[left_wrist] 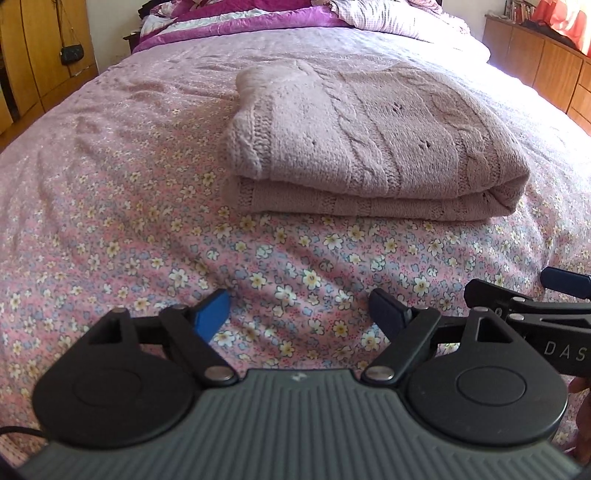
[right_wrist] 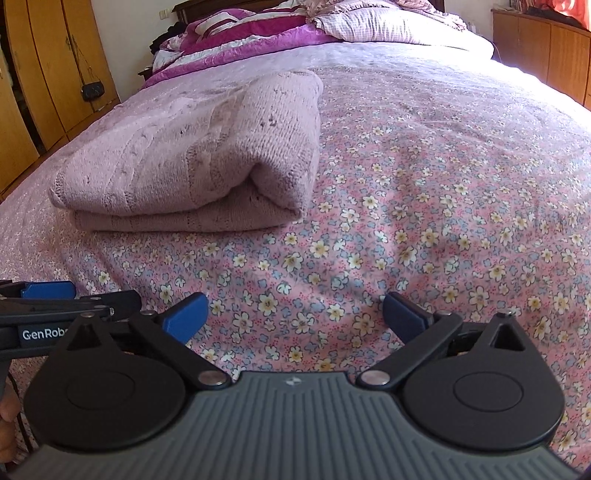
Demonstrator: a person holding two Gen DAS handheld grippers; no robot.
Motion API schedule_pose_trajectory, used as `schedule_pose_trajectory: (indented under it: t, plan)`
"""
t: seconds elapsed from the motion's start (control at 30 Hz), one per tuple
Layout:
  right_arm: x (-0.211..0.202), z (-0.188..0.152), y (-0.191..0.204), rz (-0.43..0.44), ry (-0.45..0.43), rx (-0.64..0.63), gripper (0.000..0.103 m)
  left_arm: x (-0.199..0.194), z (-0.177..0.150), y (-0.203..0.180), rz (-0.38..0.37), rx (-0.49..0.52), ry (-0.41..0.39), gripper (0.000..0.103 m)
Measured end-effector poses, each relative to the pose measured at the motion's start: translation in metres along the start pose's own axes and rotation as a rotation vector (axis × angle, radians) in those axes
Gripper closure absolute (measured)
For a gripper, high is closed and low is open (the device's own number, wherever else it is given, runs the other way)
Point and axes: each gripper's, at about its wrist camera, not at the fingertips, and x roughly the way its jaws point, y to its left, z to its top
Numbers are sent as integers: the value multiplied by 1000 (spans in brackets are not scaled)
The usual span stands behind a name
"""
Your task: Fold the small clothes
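A pale pink cable-knit sweater (left_wrist: pixel 362 140) lies folded in a thick rectangle on the floral bedsheet (left_wrist: pixel 129 229); the right wrist view shows the sweater (right_wrist: pixel 192 155) to the left. My left gripper (left_wrist: pixel 300 314) is open, its blue pads wide apart over bare sheet, well short of the sweater. My right gripper (right_wrist: pixel 295 314) is also open with nothing between its fingers, over the sheet (right_wrist: pixel 424 206) to the right of the sweater. Each view catches the other gripper at its edge: the right gripper (left_wrist: pixel 532 299) and the left gripper (right_wrist: pixel 55 299).
Purple and checked bedding (left_wrist: pixel 332 14) is piled at the head of the bed. Wooden wardrobe doors (right_wrist: pixel 55 66) stand at the left, with a small black bag (right_wrist: pixel 92 90) hanging. A wooden dresser (left_wrist: pixel 543 62) stands at the right.
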Motion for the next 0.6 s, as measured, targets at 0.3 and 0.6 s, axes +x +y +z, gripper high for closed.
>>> schedule_pose_trajectory:
  t: [0.3,0.6]
  plan:
    - [0,0,0,1,1,-2,0,0,-1,-2,5,4,-1,19]
    - [0,0,-1,1,1,-1,0,0,-1,-4,11,19,2,19]
